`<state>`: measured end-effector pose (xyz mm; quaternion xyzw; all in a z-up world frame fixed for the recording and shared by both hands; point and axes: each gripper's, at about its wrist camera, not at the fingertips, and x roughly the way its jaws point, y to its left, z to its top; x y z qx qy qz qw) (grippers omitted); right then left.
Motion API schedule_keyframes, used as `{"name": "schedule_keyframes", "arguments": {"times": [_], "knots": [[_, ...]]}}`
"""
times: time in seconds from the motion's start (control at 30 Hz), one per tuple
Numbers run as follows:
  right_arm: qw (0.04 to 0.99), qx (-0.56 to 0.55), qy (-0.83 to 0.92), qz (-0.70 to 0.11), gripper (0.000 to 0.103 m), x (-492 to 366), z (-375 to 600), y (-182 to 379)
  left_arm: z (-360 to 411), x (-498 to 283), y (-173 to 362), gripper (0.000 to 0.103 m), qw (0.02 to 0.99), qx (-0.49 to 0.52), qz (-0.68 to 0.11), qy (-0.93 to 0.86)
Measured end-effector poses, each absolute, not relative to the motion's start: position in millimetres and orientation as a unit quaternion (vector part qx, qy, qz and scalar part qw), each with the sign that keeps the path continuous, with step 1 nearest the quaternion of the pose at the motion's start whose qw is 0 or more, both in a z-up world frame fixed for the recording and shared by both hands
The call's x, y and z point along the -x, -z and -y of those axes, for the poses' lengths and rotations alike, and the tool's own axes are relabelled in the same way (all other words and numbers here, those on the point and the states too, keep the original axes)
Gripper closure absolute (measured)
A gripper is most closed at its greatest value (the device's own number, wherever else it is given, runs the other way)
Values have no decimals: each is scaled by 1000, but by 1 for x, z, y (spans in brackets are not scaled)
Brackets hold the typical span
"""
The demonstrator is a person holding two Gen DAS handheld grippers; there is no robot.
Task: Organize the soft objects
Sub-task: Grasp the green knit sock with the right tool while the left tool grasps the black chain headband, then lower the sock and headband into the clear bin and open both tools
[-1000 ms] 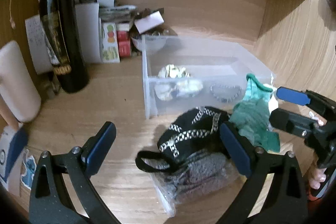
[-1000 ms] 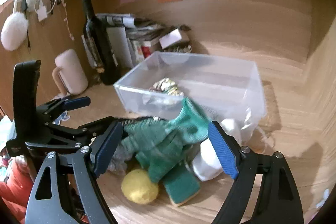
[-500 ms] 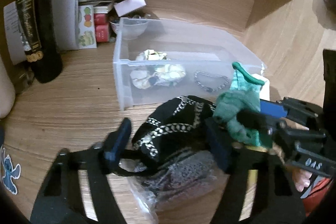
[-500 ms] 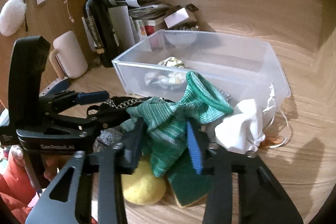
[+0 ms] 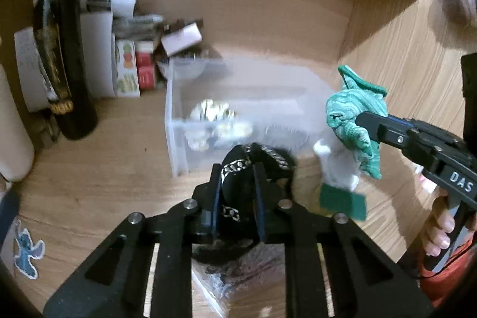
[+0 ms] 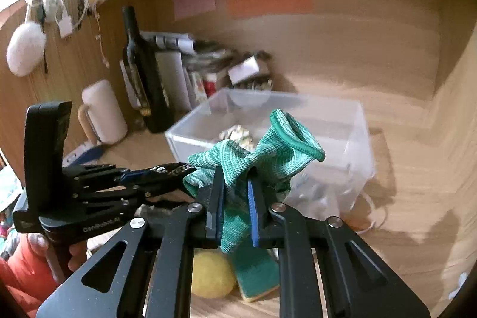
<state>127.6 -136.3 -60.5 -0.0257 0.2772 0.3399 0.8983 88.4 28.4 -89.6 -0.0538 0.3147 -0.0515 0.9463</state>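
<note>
Soft things sit around a wooden desk [image 5: 89,175] that fills the lower half of both views. A clear plastic box [image 6: 354,133] stands at the middle of the right wrist view, with a crumpled gold-and-white piece [image 5: 213,112] inside it. At the upper left of the left wrist view a dark wine bottle [image 5: 64,58] stands upright on the desk beside a stack of papers and small cartons [image 5: 125,70].

The right hand-held gripper [image 6: 235,198], low in the centre of its own view, is clamped on a green knitted glove [image 6: 268,154] and holds it up in front of the box's near wall. The left hand-held gripper [image 5: 237,198], at the lower middle of its view, is closed on a black cloth with a chain pattern [image 5: 238,169], just in front of the box's near corner.

Below the glove a green sponge [image 6: 253,273] lies on the desk, touching a yellow ball [image 6: 208,276] at the bottom centre.
</note>
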Motion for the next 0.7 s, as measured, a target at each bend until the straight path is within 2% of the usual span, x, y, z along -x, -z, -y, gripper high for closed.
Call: {"name": "schedule_keyframes", "arguments": {"times": [0.7], "knots": [[932, 20, -294, -211, 91, -146, 164, 11, -42, -90, -8, 85, 979, 46, -196, 33]]}}
